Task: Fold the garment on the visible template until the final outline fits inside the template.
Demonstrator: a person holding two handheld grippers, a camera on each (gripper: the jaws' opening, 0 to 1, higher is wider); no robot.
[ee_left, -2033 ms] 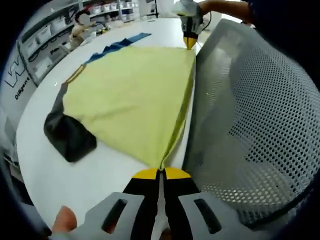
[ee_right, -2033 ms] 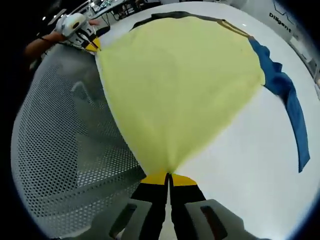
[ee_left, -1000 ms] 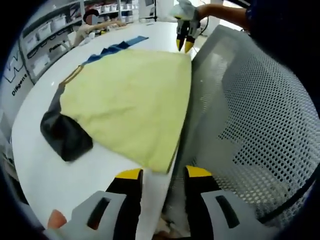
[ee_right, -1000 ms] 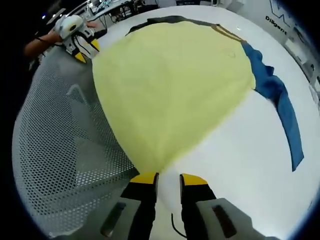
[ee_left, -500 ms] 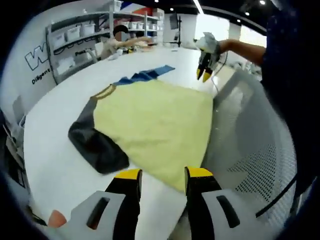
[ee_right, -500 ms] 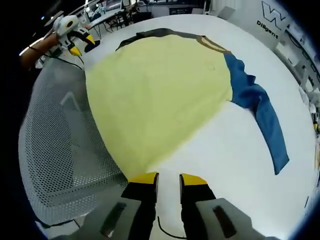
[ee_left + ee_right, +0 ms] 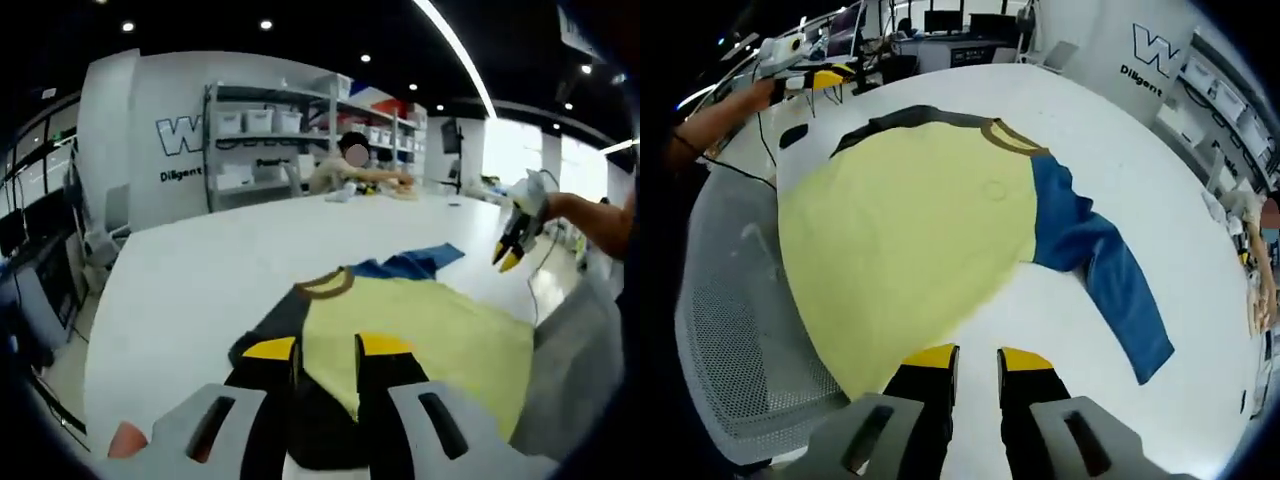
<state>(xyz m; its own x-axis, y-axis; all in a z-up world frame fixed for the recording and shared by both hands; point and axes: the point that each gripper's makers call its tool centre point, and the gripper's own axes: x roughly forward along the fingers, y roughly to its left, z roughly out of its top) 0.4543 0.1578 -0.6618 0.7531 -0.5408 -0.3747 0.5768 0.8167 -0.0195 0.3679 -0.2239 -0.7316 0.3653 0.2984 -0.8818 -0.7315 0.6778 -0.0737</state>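
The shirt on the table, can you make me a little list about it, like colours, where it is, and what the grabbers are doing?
Thing: yellow shirt with a brown collar
Sleeves: blue sleeve, dark grey sleeve
Lies on: white table, spread flat
Folded: not yet
Left gripper: open, holding nothing
Right gripper: open, holding nothing
Beside table: grey mesh chair

Garment yellow, blue sleeve, brown collar.

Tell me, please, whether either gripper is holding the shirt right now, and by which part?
Nothing is held. The left gripper and right gripper both have open, empty jaws above the yellow shirt.
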